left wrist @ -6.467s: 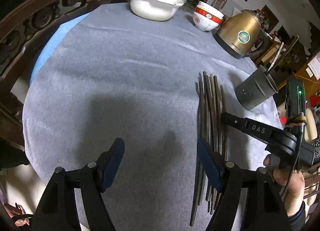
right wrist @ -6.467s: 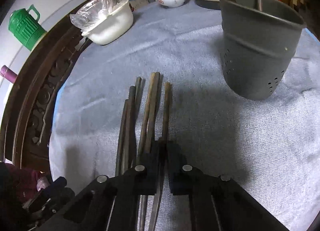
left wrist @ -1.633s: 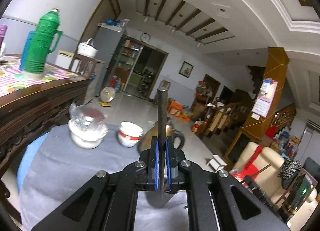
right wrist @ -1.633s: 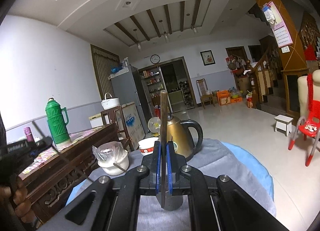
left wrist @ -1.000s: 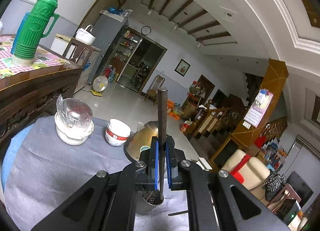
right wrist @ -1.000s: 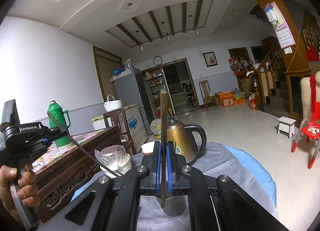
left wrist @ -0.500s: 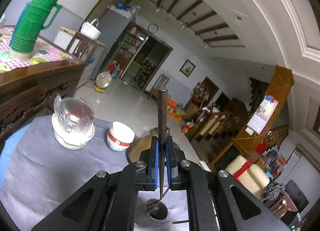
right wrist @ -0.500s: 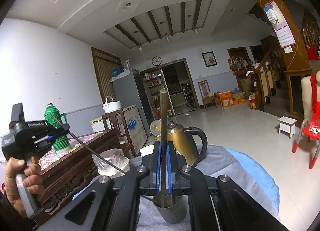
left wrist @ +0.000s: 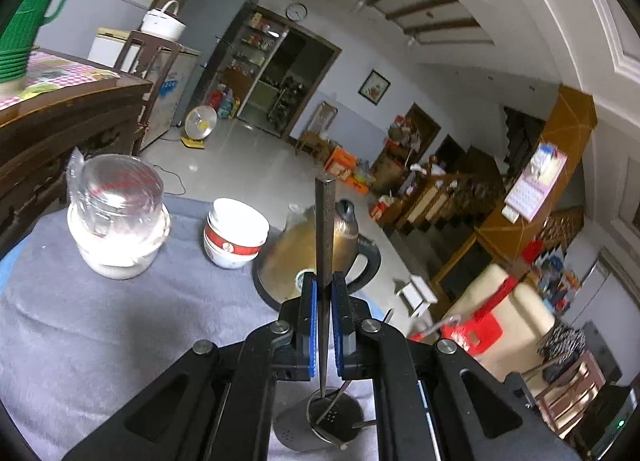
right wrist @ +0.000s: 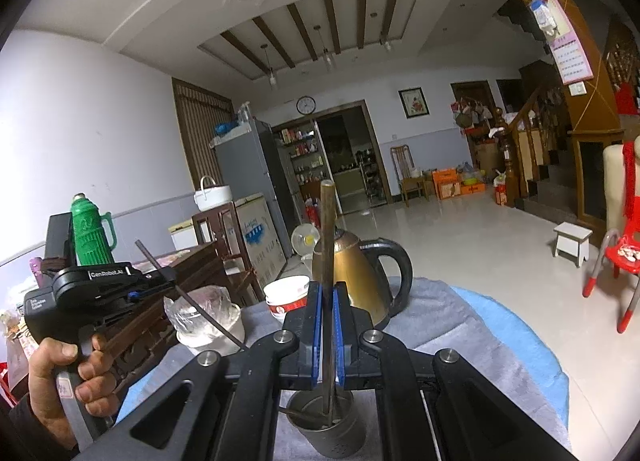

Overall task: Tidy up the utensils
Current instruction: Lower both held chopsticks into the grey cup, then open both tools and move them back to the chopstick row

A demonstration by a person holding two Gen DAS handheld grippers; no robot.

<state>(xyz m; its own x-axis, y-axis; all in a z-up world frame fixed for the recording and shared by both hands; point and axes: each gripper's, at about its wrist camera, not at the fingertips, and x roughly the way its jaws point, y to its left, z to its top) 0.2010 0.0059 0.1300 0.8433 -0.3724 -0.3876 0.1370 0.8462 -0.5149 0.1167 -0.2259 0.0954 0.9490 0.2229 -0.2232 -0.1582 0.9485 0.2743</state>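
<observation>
My left gripper point(left wrist: 324, 325) is shut on a dark chopstick point(left wrist: 323, 229), held upright, its thin tip over the mouth of the grey utensil holder point(left wrist: 320, 427) on the table. My right gripper point(right wrist: 327, 335) is shut on a brown chopstick point(right wrist: 327, 237), also upright, its lower end inside the same holder point(right wrist: 326, 431). The holder has other utensils in it. In the right wrist view the left gripper point(right wrist: 154, 287) shows at the left, held by a hand, with its chopstick slanting down toward the holder.
On the grey cloth-covered table point(left wrist: 80, 325) stand a white pot with a plastic-wrapped top point(left wrist: 116, 225), stacked red-and-white bowls point(left wrist: 234, 237) and a gold kettle point(left wrist: 316, 253). A carved wooden cabinet point(left wrist: 60, 121) is at the left. The loose chopsticks on the table are out of view.
Since 6.5 s ago both grippers took a chopstick from the pile and raised it upright. Over the last second both have lowered toward the holder; the right chopstick's end is now inside it.
</observation>
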